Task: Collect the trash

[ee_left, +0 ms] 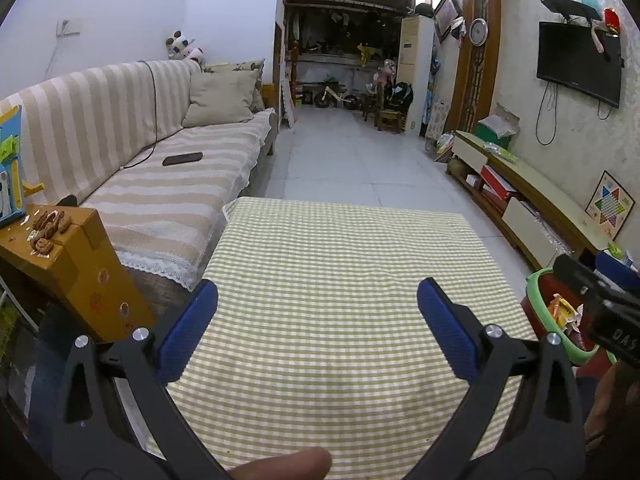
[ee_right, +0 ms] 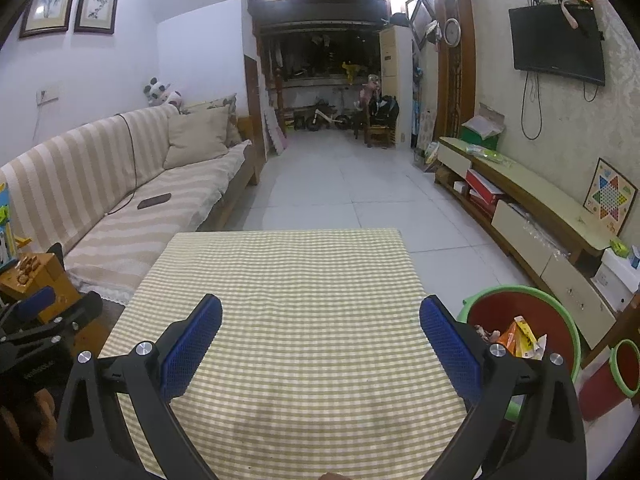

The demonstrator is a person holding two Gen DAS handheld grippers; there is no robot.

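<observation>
both hand-held grippers hang released over the desk, each with its blue pads spread wide and nothing between them. left hand-held gripper sits over the near half of the checked cloth; a fingertip shows at 6 o'clock in its view, likely resting on the handle. right hand-held gripper hovers the same way, and its black body also pokes into the left view at 4 o'clock, so the two are held side by side.

the cloth shows no wrappers or scraps in either view, which suggests the desk part of the job is done or nearly so. trash, orange and yellow wrappers, lies inside the red bin with the green rim, standing on the floor just beside the desk edge at 4 o'clock of the right view. that spot probably lets the right arm drop things in with a short swing.

at 9 o'clock of the left view a yellow box carries brown snack pieces and small scraps, beside the sofa. whether those count as trash i cannot tell. if they do, the left hand-held gripper is the nearer one to reach them, and its open stance suits a pick.
</observation>
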